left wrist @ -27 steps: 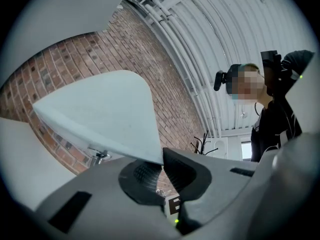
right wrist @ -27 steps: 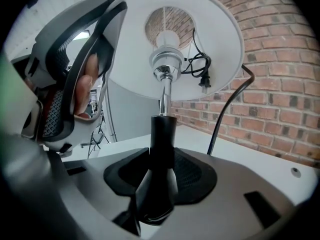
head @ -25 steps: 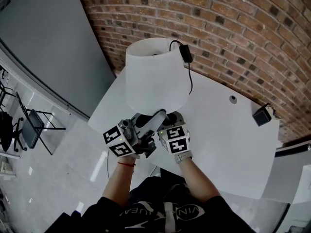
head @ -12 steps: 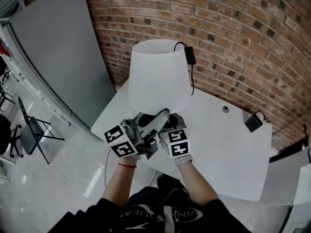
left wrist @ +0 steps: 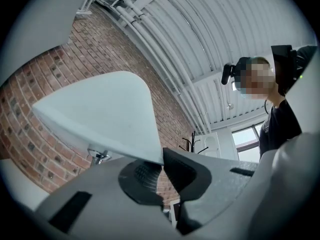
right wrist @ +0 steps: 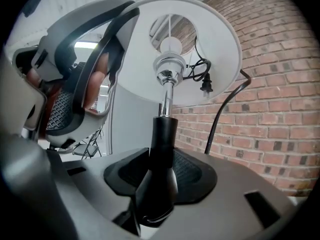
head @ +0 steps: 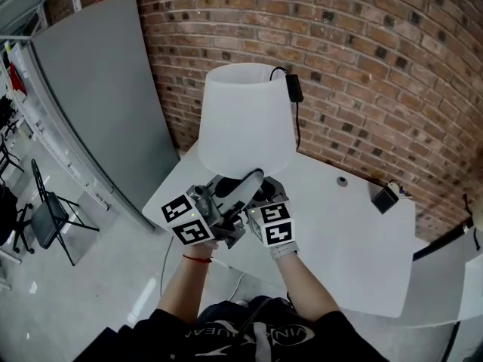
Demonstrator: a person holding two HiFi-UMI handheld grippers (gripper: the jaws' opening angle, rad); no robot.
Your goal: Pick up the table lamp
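Since 1 s ago the white table [head: 339, 225] has drawn smaller beneath the table lamp [head: 245, 119]. Right gripper [right wrist: 159, 181] jaws clamp its black stem [right wrist: 161, 149]; left gripper [left wrist: 162, 170] jaws, nearly together, pinch the lower rim of the shade [left wrist: 100, 114].

Right gripper view: the table lamp [right wrist: 165, 129] has its black stem clamped between the jaws of the right gripper [right wrist: 161, 181]. The foot is hidden below them at 6 o'clock. Left gripper view: the shade corner overlaps the near-closed jaw tips of the left gripper [left wrist: 163, 184]; contact can't be told. Head view: stem and foot are hidden under the shade and both grippers. The cord [head: 296, 123] has its lower end lost behind the shade. The small black box [head: 384, 199] at 3 o'clock on the table [head: 355, 247] is too small to name. The person's torso is cut off at 6 o'clock.
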